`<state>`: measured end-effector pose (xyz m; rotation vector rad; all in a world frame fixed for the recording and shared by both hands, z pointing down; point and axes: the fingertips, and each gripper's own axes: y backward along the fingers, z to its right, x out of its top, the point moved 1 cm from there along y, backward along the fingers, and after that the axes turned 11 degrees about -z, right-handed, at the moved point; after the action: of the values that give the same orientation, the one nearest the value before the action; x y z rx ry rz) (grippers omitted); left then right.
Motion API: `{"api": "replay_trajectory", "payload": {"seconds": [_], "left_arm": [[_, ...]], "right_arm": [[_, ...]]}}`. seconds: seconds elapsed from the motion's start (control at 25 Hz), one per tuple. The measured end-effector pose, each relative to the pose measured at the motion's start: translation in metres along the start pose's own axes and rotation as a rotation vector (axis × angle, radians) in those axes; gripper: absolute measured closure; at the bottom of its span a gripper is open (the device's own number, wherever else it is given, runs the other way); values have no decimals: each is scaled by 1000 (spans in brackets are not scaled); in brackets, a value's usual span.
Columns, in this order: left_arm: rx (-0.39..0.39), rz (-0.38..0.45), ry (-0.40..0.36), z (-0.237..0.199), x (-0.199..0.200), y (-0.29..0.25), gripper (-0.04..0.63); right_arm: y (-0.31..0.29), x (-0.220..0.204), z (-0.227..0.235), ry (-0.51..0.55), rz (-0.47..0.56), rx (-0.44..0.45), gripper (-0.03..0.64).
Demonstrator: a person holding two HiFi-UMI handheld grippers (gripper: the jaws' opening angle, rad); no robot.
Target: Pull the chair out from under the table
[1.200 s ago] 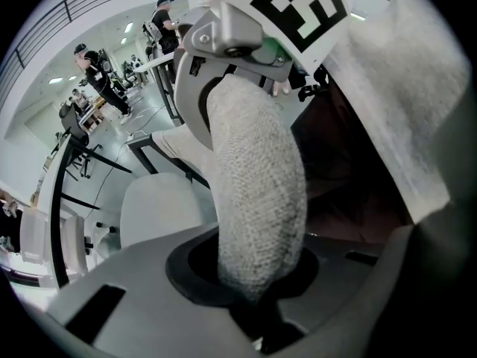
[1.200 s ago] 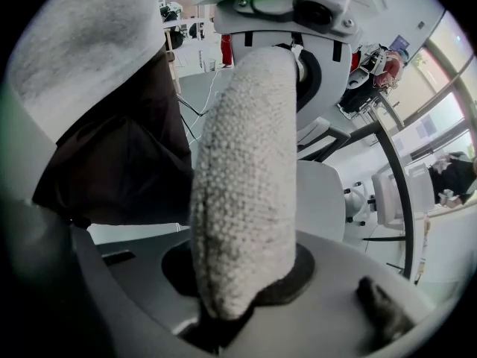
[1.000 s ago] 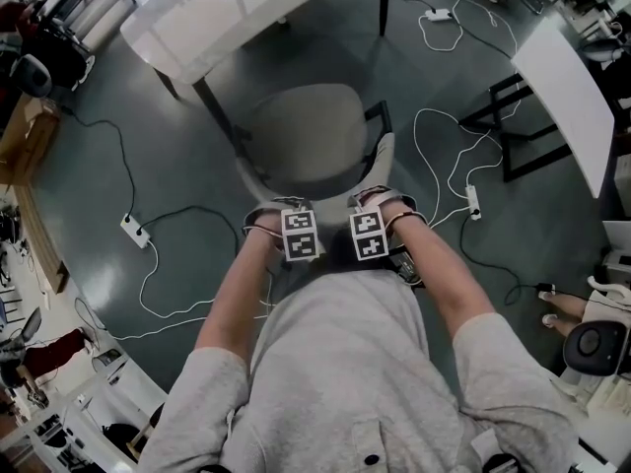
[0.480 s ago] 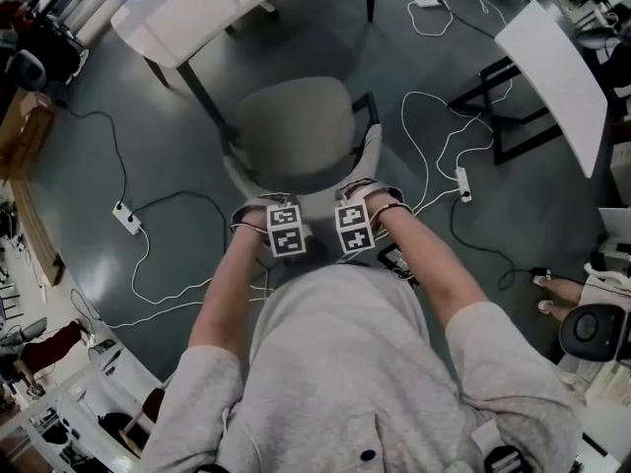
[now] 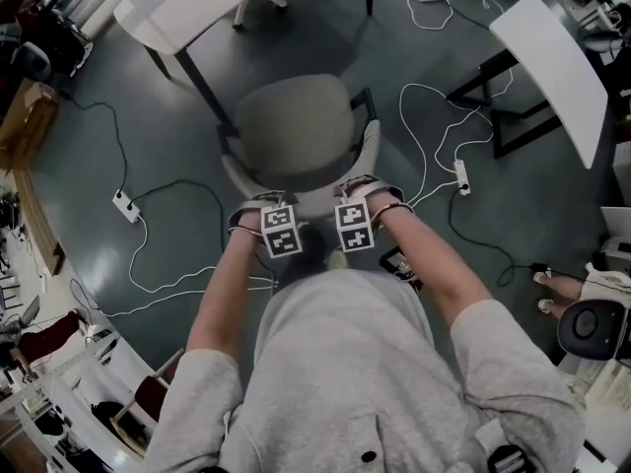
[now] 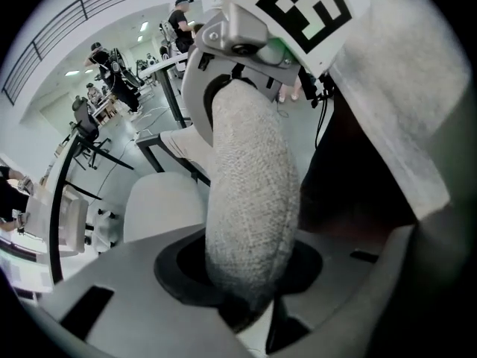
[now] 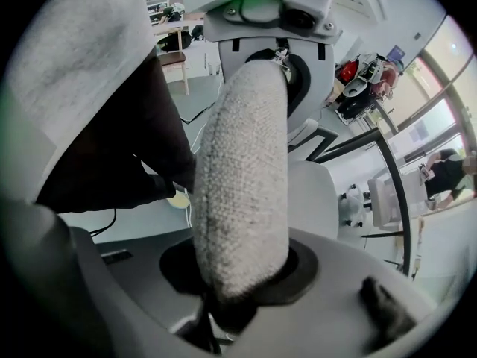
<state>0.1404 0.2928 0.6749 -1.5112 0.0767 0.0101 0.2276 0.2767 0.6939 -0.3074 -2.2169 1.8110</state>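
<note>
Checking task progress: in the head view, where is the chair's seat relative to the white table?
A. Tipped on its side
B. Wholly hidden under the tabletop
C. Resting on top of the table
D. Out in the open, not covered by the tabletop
D: the head view shows the whole chair seat uncovered, with the white table beyond it and none of its top over the seat.

No words, brands or numbers can be read anywhere. The only print is black-and-white square markers on the left cube (image 5: 280, 231) and the right cube (image 5: 355, 227), which are patterns rather than letters.
</note>
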Motion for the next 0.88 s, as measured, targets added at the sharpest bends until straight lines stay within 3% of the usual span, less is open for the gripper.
{"api": "replay_trajectory", "payload": {"seconds": [0.2, 0.36, 0.48, 0.6, 0.76, 0.88], "left_arm": [[23, 39, 95, -3, -12, 26, 442], [133, 138, 248, -3, -34, 56, 441], [252, 233, 368, -1, -50, 99, 537], [376, 374, 599, -1, -69, 154, 565], [513, 651, 1018, 13, -73, 228, 566], [631, 770, 1164, 23, -56, 271, 566]], "right_arm": [[23, -7, 2, -57, 21, -17, 502], [60, -17, 3, -167, 105, -71, 502], [107, -40, 6, -297, 219, -170, 563], [179, -67, 13, -504, 395, -284, 566], [282, -105, 15, -908, 767, -382, 568], [326, -130, 10, -1220, 1078, -390, 574]]}}
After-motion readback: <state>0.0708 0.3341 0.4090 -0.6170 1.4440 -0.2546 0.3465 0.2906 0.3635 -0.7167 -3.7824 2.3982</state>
